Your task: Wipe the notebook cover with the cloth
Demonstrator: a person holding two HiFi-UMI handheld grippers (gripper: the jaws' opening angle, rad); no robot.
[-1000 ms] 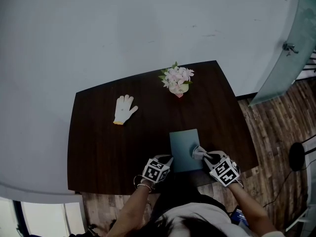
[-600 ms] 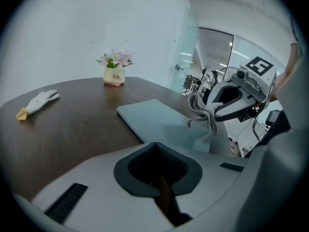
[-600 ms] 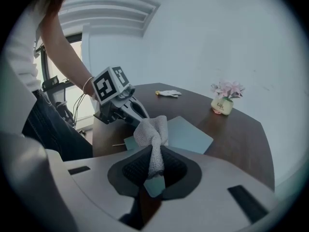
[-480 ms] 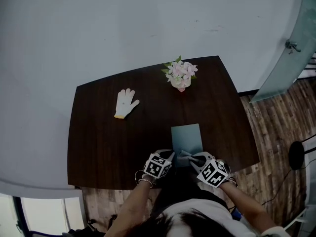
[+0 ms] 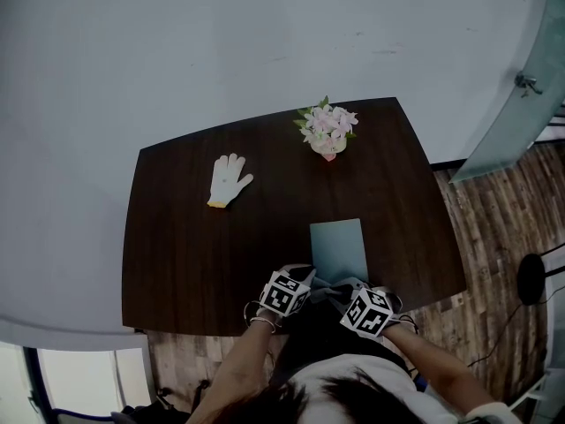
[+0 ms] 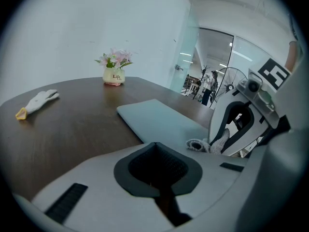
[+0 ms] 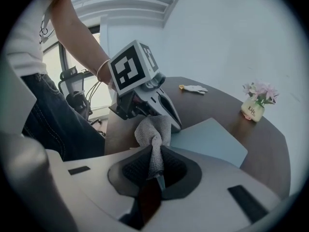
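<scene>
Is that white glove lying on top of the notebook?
No, the white glove lies on the bare dark table, well apart from the notebook and to its far left.

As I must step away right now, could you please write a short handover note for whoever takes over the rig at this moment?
Left gripper: shut, empty, tip at the notebook's near left corner.
Right gripper: shut on the grey cloth, which is at the cover's near edge.
Notebook: closed, flat, near the front edge of the dark table.
Done: cloth gripped and brought to the cover; how much is wiped cannot be told.
Left: probably sweep the cloth over the rest of the cover, toward the far edge.
</scene>
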